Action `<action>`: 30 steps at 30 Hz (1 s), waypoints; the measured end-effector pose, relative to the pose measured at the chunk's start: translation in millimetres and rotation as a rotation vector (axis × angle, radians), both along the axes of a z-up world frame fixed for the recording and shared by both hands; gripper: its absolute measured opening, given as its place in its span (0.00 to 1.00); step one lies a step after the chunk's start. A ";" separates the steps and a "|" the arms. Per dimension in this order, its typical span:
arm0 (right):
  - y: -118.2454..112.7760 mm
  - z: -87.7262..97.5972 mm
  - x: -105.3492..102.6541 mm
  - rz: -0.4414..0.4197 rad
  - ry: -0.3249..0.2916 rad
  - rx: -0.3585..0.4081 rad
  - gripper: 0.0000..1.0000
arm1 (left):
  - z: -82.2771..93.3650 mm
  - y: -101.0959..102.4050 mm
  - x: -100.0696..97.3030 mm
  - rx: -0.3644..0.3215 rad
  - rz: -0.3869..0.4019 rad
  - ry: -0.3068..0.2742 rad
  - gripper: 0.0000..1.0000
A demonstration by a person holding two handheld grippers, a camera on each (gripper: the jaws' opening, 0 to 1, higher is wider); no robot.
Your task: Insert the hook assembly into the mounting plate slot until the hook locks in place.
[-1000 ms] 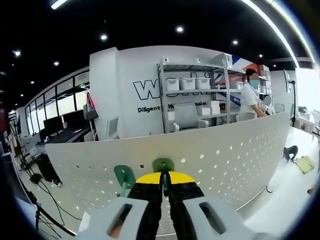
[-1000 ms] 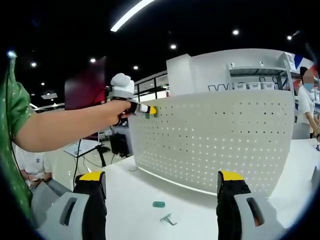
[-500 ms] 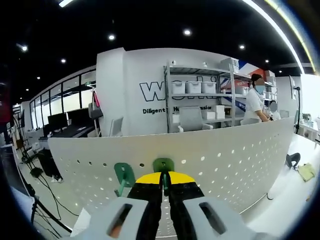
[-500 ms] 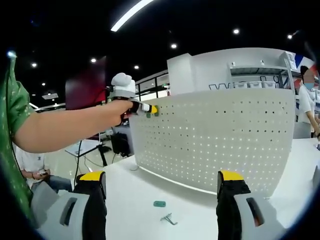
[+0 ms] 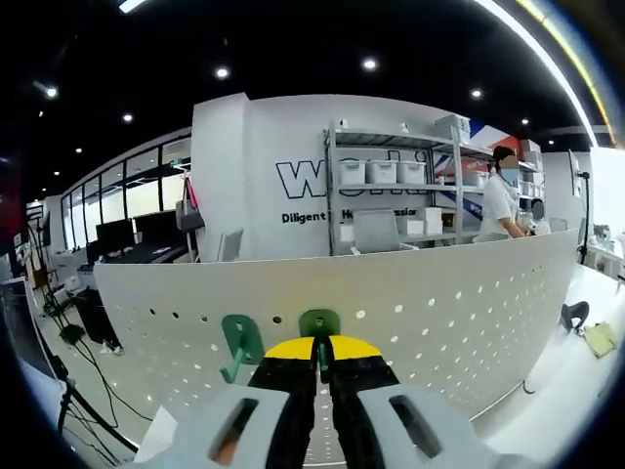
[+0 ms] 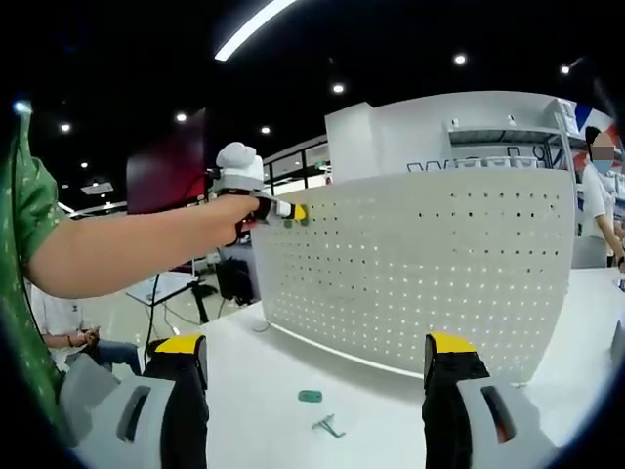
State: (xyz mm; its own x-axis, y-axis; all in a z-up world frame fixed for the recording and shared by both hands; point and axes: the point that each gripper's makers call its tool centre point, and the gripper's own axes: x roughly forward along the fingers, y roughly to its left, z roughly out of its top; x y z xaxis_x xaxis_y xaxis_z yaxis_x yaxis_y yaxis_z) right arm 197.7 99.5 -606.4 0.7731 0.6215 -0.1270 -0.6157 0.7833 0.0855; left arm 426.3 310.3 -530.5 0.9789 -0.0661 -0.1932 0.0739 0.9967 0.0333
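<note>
Little has changed over the last second: both views have shifted slightly, while the left tongs (image 5: 321, 354) stay closed on the same green hook (image 5: 319, 325) at the top edge of the white perforated mounting plate (image 5: 459, 303). The yellow-tipped jaws stand pressed together around the hook's stem, and the hook's rounded green head shows just above them, against the plate's upper row of holes.

A second green hook (image 5: 241, 341) sits on the plate just to the left of the held one, apart from the jaws.

In the right gripper view, the left tongs (image 6: 296, 212) appear at the upper left corner of the mounting plate (image 6: 430, 274), held by the person's bare forearm (image 6: 137, 249) below a green sleeve (image 6: 24, 254). Whether the held hook has locked into its slot cannot be told.

The right tongs (image 6: 312, 376) stand wide open and hold nothing. Their two yellow-tipped jaws rise at the left and right of the lower edge of that view, above the white surface (image 6: 254, 391).

Two loose parts lie on the surface in front of the plate: a small green piece (image 6: 310, 397) and, just beside it, a bent metal hook piece (image 6: 327, 425). Both are well apart from the right tongs' jaws.

The mounting plate stands upright on the surface.
</note>
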 end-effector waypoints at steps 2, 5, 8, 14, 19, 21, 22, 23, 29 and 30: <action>0.3 -0.2 0.3 0.001 0.001 0.001 0.93 | 0.0 -0.3 -0.2 0.008 -0.002 -0.002 0.04; 0.9 0.3 0.9 0.002 0.000 0.002 0.93 | -0.9 -0.5 -0.7 0.022 -0.009 -0.008 0.04; 1.1 1.3 1.0 0.003 -0.003 0.002 0.93 | -0.9 -0.9 -0.8 0.024 -0.013 -0.014 0.04; -1.2 2.8 0.8 -0.003 -0.006 0.000 0.93 | -0.8 -1.6 -1.0 0.024 -0.014 -0.022 0.05; -2.8 2.4 0.4 -0.008 -0.006 -0.002 0.93 | -0.8 -1.6 -1.2 0.017 -0.023 -0.029 0.06; -2.6 2.3 0.7 -0.007 -0.005 -0.003 0.93 | -0.6 -2.2 -1.8 0.014 -0.028 -0.032 0.06; -2.3 2.4 0.7 -0.007 -0.005 -0.003 0.93 | -0.8 -2.8 -1.9 0.012 -0.033 -0.033 0.07; -1.7 2.6 0.8 -0.006 -0.006 -0.002 0.93 | -1.1 -3.1 -1.9 0.010 -0.035 -0.033 0.07; 0.1 3.0 0.9 -0.004 -0.006 -0.004 0.93 | -1.4 -4.9 -2.9 -0.002 -0.047 -0.048 0.10; 0.0 3.0 0.8 -0.005 -0.006 -0.004 0.93 | -1.4 -5.3 -3.0 -0.004 -0.049 -0.051 0.11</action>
